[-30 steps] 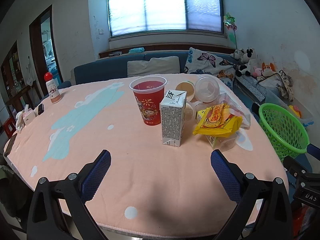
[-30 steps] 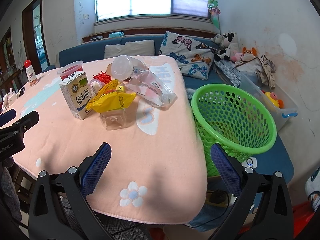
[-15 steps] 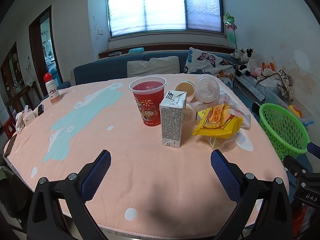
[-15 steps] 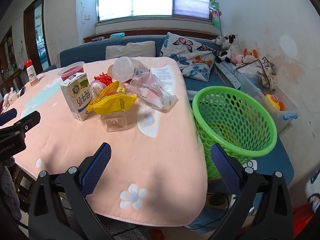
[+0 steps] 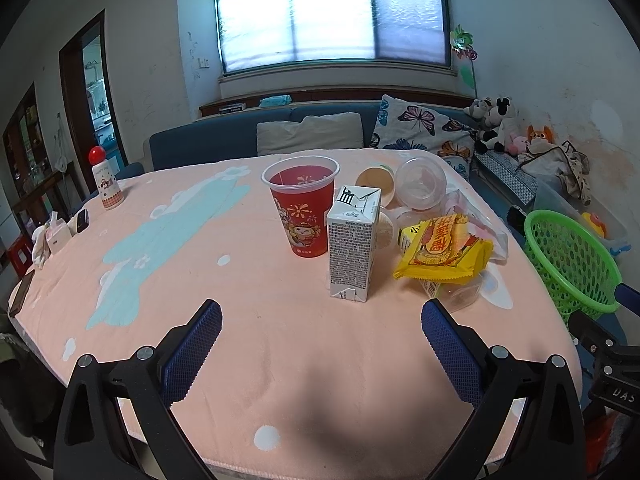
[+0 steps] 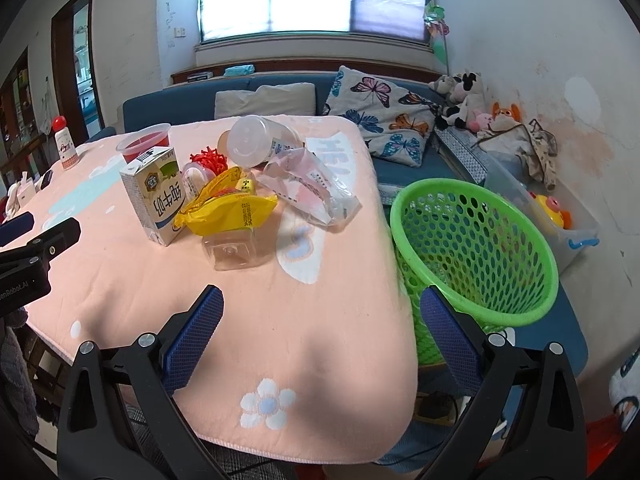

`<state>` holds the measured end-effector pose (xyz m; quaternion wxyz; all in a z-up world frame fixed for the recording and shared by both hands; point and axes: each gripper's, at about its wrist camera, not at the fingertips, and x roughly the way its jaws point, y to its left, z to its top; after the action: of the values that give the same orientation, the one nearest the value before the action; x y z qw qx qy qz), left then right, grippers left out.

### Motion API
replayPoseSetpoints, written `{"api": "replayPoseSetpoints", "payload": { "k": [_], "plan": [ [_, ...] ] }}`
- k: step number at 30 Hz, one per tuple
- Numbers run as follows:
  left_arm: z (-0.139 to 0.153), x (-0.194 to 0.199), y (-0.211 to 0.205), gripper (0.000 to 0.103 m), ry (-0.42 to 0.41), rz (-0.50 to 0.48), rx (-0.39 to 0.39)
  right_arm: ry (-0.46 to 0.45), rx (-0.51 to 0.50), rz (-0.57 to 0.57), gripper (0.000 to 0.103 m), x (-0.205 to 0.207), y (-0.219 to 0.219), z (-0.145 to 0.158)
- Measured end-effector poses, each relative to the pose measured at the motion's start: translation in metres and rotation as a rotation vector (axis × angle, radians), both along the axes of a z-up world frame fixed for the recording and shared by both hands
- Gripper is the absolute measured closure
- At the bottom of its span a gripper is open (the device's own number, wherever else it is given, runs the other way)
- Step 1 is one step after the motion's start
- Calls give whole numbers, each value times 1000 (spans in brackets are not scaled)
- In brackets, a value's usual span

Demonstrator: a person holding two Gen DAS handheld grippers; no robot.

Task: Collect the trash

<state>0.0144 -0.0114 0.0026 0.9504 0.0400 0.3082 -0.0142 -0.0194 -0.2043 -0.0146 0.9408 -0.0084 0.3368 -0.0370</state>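
Nearest the lens, the left gripper (image 5: pixel 321 330) hangs over the near edge of the table (image 5: pixel 248 280), its blue-padded fingers (image 5: pixel 195 344) spread wide with nothing between them; the right gripper (image 6: pixel 322 330) is likewise spread and empty above the table's near right corner, its right finger in front of the green basket (image 6: pixel 476 248). The basket stands off the table, just beside its right edge. Beyond the fingers lies bare pink cloth, then the trash, clustered on the right half of the table: a milk carton (image 5: pixel 352 244) upright at the front, a yellow wrapper (image 5: pixel 442 250) to its right lying on top of a clear square jar (image 6: pixel 234 250), and a crumpled clear bag (image 6: pixel 312 184) behind the wrapper, toward the basket. A red cup (image 5: pixel 302 204) stands upright just behind and left of the carton. A clear tub (image 6: pixel 260 140) lies on its side behind the cluster, with a red mesh scrap (image 6: pixel 208 160) near it. Far left on the table stands a small bottle (image 5: pixel 105 180) with a red cap. A blue sofa (image 5: pixel 224 140) with cushions runs behind the table below the window (image 5: pixel 332 12).
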Motion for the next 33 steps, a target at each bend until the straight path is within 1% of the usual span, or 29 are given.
{"api": "replayPoseSetpoints", "payload": {
  "k": [11,21,26,33],
  "plan": [
    [-3,10,2,6,9,9,2,7,3,31,7,10,6,-2],
    [-5,22,11,6,21,29,6,21,9,81,10,29,17,-4],
    [-4,28,17,6,21,39,9,37,37,118,10,45,22,-7],
    [-5,39,26,6,31,52,4,63,102,159,12,75,28,-4]
  ]
}}
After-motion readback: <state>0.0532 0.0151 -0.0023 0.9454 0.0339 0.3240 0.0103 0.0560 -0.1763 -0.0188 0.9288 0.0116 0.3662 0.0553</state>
